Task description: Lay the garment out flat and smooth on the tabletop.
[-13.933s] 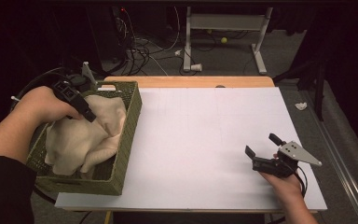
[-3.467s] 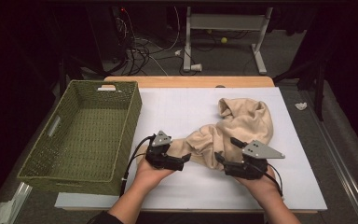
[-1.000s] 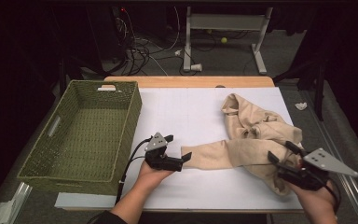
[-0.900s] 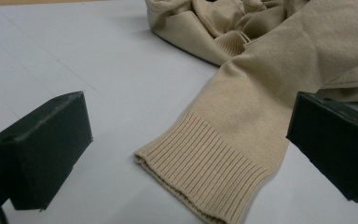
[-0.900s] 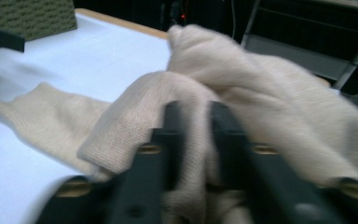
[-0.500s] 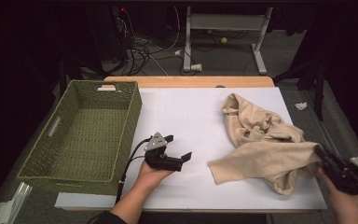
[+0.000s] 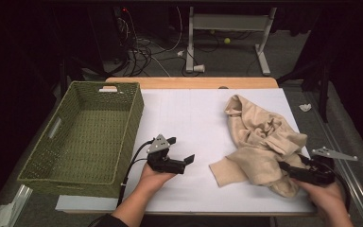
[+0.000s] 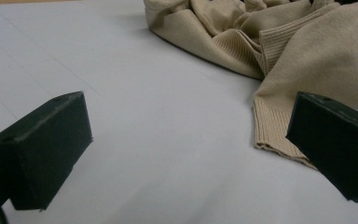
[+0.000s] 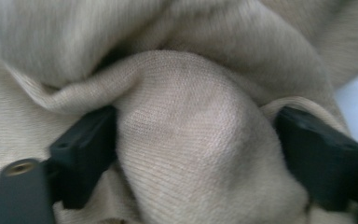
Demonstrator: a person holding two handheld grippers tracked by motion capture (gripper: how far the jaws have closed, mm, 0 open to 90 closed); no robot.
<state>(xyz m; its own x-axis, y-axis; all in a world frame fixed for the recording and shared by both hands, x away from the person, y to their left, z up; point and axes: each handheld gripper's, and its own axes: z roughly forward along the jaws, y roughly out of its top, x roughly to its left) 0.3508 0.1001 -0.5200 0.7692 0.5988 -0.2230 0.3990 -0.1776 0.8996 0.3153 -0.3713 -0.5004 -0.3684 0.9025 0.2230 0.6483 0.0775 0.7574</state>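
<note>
High view: the beige sweater (image 7: 264, 142) is lying crumpled on the right half of the white table (image 7: 189, 113). The right gripper (image 7: 288, 169) is pushing into its near edge; its jaws have just been opening, with a fold bulging between them. The left gripper (image 7: 182, 152) is resting open and empty, apart from the sweater's cuff, beside the green basket (image 7: 85, 137).

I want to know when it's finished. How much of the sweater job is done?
Done: the sweater is out of the green basket and lies crumpled on the white table. In hand: the right gripper has a bulge of knit between its jaws, which have just been opening. The left gripper waits open over bare table. Left: smoothing it out, probably folding.
</note>
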